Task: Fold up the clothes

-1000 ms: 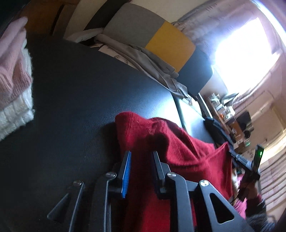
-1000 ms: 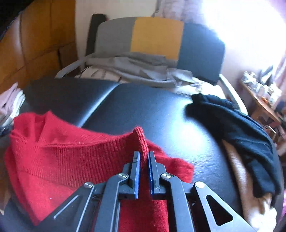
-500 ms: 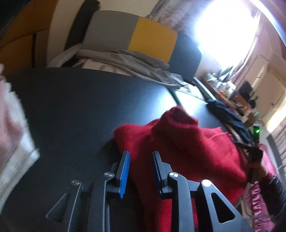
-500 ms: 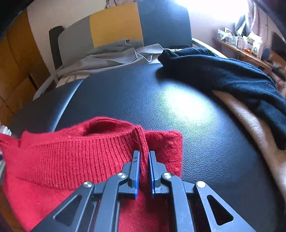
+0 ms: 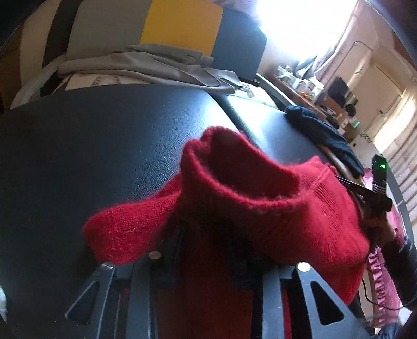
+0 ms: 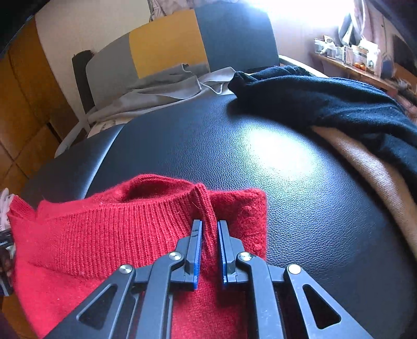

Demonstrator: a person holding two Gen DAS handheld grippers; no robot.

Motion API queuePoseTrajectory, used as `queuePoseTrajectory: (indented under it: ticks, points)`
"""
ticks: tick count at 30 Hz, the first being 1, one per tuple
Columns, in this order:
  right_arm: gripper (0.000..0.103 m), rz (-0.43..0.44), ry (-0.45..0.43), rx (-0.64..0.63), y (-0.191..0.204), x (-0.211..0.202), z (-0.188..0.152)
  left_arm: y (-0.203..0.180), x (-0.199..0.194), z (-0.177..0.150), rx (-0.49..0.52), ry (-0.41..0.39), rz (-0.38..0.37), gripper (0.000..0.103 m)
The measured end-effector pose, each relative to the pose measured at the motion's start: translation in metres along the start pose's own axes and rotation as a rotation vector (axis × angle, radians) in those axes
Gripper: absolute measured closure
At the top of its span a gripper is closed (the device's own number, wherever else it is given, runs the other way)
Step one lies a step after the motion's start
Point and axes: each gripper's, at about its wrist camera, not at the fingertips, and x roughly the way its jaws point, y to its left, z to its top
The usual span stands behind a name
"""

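A broad black leather-grained tabletop (image 6: 260, 161) fills the foreground, catching a white glare from the bright window (image 5: 299, 23) on the far wall. Behind it stands a chair with a grey, yellow and black panelled backrest (image 6: 166, 49), crumpled grey cloth (image 6: 161, 91) draped over its seat. Warm orange-brown wooden panelling (image 6: 23, 104) runs along the left. A cluttered wooden shelf (image 6: 351, 67) (small jars and boxes, too blurred to name) lines the right wall.

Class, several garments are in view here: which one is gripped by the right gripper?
The red sweater: the right gripper pinches its ribbed edge. The black sweater and grey garment lie untouched beyond.
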Motion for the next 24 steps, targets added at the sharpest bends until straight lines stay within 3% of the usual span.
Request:
queuePoseTrajectory:
  ticks: [2,11,17,19,21,22,24]
  points:
    - [0.091,0.001,-0.001,0.000,0.000,0.000,0.000,-0.002,-0.005,-0.001,-0.008,-0.016,0.036,0.096]
    - [0.091,-0.030,0.003,-0.020,0.004,-0.003,0.002,0.008,-0.060,-0.033,-0.127,-0.132,0.087,0.097]
    - [0.091,-0.053,-0.019,-0.023,0.002,-0.015,0.006,0.021,-0.073,-0.065,-0.181,-0.104,0.124,0.100]
    - [0.091,-0.057,-0.018,-0.029,0.001,-0.017,0.005,0.024,-0.074,-0.070,-0.185,-0.091,0.099,0.100]
    - [0.091,-0.028,-0.001,-0.013,-0.002,-0.016,0.004,0.023,-0.080,-0.064,-0.175,-0.121,0.093,0.092]
    - [0.089,0.002,0.002,0.002,-0.004,-0.016,0.004,0.022,-0.082,-0.059,-0.161,-0.140,0.091,0.083]
    - [0.086,0.081,-0.010,0.041,-0.011,-0.020,0.003,0.021,-0.079,-0.042,-0.144,-0.159,0.043,0.079]
